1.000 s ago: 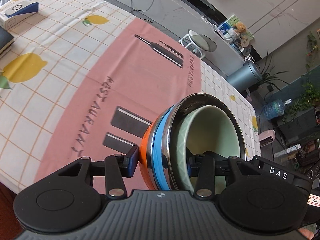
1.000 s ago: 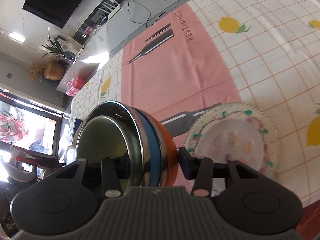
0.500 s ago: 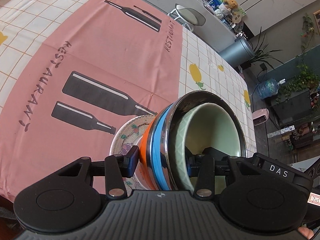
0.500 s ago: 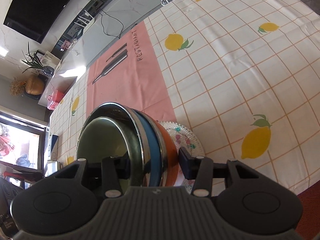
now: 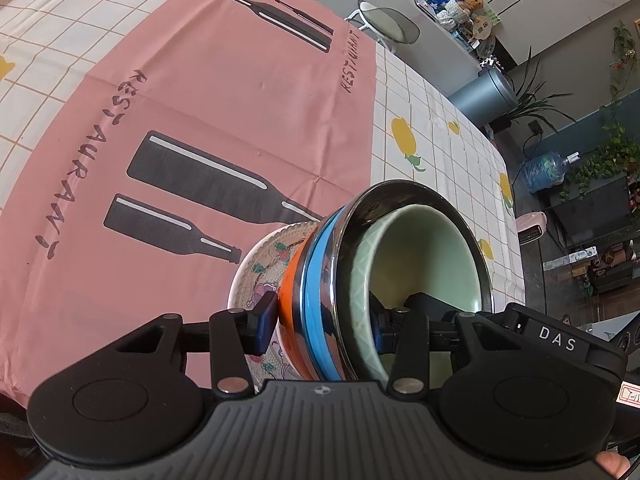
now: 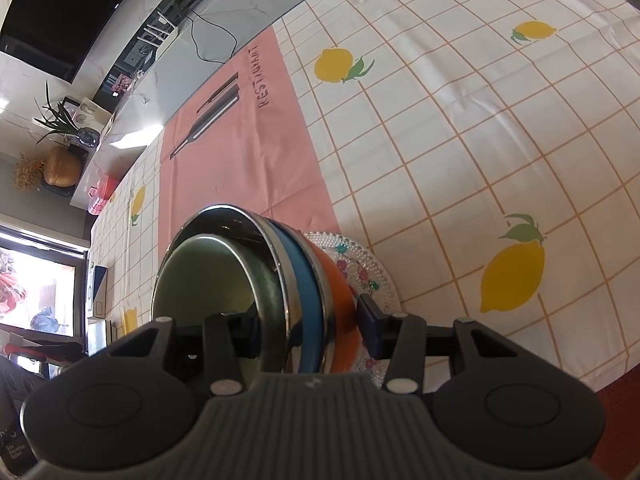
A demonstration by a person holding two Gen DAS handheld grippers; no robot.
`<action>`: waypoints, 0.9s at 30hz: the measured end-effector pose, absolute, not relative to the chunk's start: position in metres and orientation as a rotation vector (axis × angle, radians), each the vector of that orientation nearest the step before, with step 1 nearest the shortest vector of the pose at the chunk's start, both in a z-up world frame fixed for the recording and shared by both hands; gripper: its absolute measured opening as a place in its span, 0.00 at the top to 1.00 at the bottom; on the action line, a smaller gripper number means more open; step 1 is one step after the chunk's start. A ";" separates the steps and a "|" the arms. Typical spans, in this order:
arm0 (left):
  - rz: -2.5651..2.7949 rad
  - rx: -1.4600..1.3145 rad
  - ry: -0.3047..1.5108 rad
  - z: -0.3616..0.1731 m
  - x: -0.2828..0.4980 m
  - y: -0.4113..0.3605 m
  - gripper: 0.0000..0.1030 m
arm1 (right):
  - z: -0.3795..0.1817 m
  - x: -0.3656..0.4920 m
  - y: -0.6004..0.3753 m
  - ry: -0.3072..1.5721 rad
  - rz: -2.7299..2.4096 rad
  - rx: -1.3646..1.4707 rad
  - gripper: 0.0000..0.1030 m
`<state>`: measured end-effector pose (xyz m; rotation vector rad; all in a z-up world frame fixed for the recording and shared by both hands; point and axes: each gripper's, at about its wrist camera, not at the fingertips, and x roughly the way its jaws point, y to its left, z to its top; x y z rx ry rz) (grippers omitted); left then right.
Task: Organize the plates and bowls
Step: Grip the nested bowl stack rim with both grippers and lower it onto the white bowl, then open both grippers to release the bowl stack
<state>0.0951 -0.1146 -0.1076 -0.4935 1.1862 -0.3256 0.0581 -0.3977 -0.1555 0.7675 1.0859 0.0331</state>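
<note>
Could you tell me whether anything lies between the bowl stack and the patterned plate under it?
Nothing visible does. The bowl stack, clamped by the left gripper and right gripper, hangs directly over the patterned plate; contact can't be judged.

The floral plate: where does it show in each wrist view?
Left wrist: floral plate lower centre, left of the bowl stack.
Right wrist: plate lower centre, right of the stack.
Shared landmark: pink RESTAURANT cloth.

Home dining room, lemon tablecloth, houseplants, television
</note>
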 end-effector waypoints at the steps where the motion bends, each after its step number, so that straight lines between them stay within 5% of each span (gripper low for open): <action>1: -0.327 -0.492 1.187 -0.107 0.095 -0.115 0.52 | -0.155 0.058 -0.397 1.085 0.035 0.765 0.55; 18: -0.327 -0.471 1.186 -0.105 0.096 -0.122 0.52 | -0.152 0.059 -0.396 1.082 0.026 0.727 0.53; 27: -0.318 -0.407 1.096 -0.084 0.089 -0.121 0.29 | -0.144 0.056 -0.393 1.064 0.035 0.682 0.39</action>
